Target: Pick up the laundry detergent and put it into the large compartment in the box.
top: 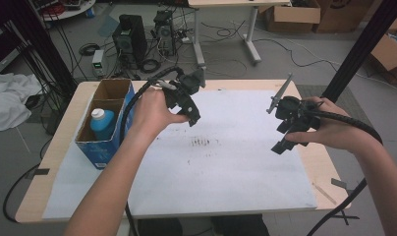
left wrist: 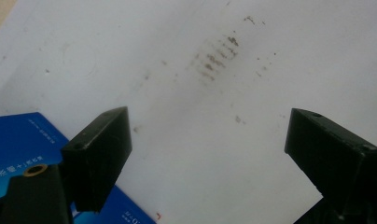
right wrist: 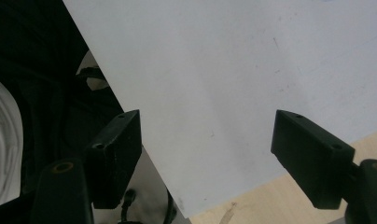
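A blue carton (top: pixel 104 129) is seen standing open-topped toward nine o'clock on the worktop (top: pixel 64 128), and a blue bottle with a white cap (top: pixel 102 123) is held upright inside its nearer compartment; the farther compartment appears bare. A corner of the carton's blue printed face (left wrist: pixel 18 149) is also caught at seven o'clock in the left gripper view. A white sheet (top: pixel 221 167) is spread over most of the worktop, and a patch of dark smudges (top: pixel 201 142) is marked near its middle. The left gripper (top: pixel 191 115) is held above the sheet just beside the carton, toward ten o'clock, with its jaws spread wide and nothing between them. The right gripper (top: pixel 282 142) is held above the sheet toward three o'clock, well apart from the left one, its jaws likewise set wide and empty. Each gripper is grasped by a hand (top: pixel 152 110).
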`<state>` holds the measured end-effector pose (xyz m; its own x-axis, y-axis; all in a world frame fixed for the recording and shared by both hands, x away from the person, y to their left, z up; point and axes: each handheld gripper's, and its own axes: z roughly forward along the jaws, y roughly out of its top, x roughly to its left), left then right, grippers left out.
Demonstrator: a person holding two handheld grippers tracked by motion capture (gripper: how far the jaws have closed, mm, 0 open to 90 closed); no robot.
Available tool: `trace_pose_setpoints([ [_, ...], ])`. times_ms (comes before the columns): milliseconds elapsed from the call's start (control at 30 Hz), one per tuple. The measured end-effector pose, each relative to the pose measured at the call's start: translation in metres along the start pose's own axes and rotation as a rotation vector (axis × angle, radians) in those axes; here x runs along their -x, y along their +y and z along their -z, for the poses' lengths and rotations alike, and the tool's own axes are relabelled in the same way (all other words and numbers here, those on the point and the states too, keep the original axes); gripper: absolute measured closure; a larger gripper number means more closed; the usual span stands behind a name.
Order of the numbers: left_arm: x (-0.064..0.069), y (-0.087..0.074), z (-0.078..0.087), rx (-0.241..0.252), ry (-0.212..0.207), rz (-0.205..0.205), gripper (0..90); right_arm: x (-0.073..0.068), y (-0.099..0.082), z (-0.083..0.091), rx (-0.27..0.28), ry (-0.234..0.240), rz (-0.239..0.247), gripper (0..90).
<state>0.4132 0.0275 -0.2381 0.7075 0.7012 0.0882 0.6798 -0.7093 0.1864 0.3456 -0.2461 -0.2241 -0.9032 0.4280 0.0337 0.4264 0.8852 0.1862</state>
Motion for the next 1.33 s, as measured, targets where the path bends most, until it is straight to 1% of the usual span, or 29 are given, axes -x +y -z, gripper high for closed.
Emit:
trace_pose_setpoints([
  [100,0.003,0.002,-0.005,-0.014,0.011,-0.011,15.4,0.0,0.0,0.001,0.0,-0.002,-0.002,24.4],
  [133,0.004,0.003,-0.006,-0.016,0.007,-0.014,15.4,0.0,0.0,0.001,-0.001,-0.004,-0.002,24.4],
  [233,0.006,0.004,-0.008,-0.019,0.014,-0.023,15.4,-0.001,-0.001,0.002,0.0,-0.004,-0.004,24.4],
  [367,0.007,0.005,-0.011,-0.027,0.008,-0.027,15.4,-0.002,-0.001,0.003,0.001,-0.005,-0.004,24.4],
  [567,0.007,0.005,-0.014,-0.042,0.012,-0.028,15.3,-0.002,-0.001,0.002,-0.002,-0.004,-0.002,24.4],
  [667,0.007,0.005,-0.014,-0.039,0.013,-0.026,15.3,-0.002,-0.001,0.003,0.001,-0.005,0.001,24.4],
  [767,0.007,0.006,-0.016,-0.047,0.024,-0.024,15.3,-0.002,0.0,0.002,0.0,-0.005,0.002,24.4],
  [833,0.007,0.005,-0.017,-0.046,0.017,-0.024,15.2,-0.003,0.0,0.002,-0.002,-0.005,0.0,24.4],
  [1000,0.006,0.006,-0.019,-0.059,0.019,-0.02,15.3,-0.003,-0.001,0.002,-0.001,-0.006,-0.001,24.4],
  [1333,0.008,0.003,-0.018,-0.063,0.018,-0.018,14.7,-0.003,-0.001,0.004,0.004,-0.008,-0.002,24.4],
])
